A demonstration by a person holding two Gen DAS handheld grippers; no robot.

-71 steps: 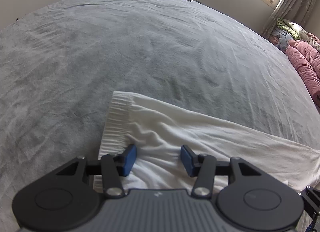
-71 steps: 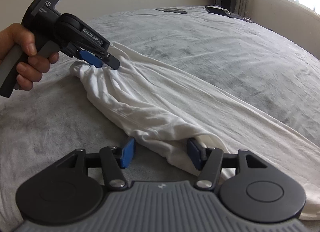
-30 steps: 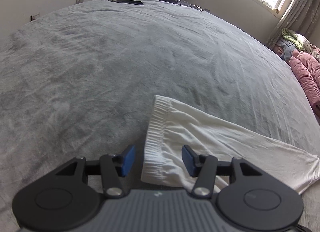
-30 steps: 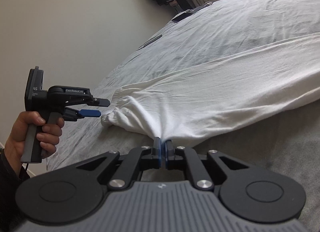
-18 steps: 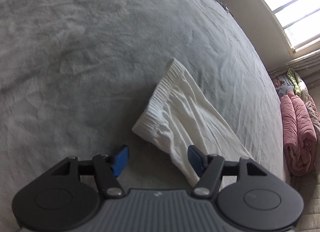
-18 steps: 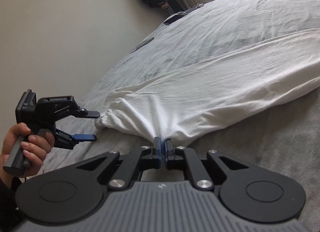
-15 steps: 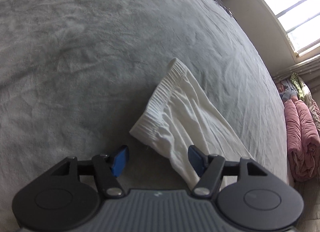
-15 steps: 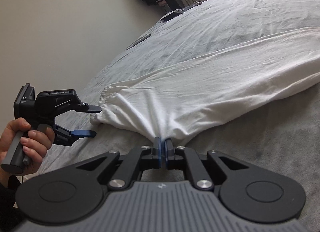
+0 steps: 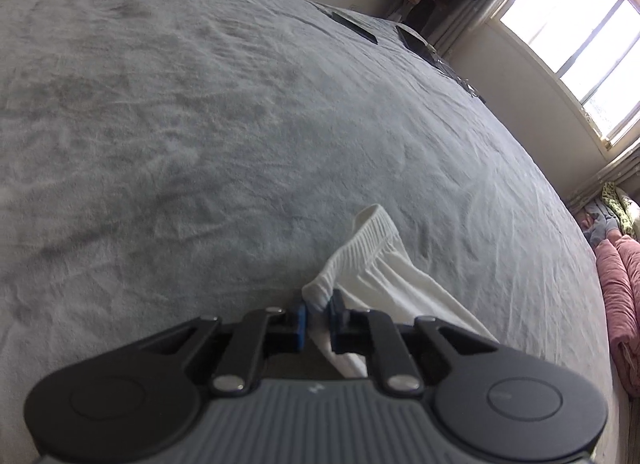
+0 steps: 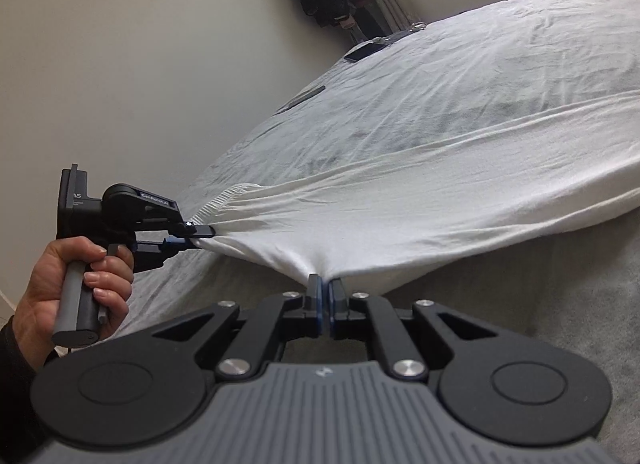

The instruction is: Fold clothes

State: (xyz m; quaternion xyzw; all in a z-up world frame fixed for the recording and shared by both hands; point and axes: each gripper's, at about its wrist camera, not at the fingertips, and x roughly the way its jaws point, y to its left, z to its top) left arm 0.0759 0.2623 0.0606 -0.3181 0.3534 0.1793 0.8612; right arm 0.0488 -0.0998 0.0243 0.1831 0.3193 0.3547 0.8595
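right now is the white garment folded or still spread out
Spread out, not folded: the white garment lies long across the bed, one edge pinched by both grippers.

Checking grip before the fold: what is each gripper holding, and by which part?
Left gripper, jaws closing, pinches the white cotton garment at its ribbed elastic corner. Right gripper is shut on the garment's near side edge.

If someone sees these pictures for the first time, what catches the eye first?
A white garment stretched across the grey bed, pinched at its near edge by the right gripper. At its ribbed end the left gripper is closing on the corner. A bright window glows beyond the bed.
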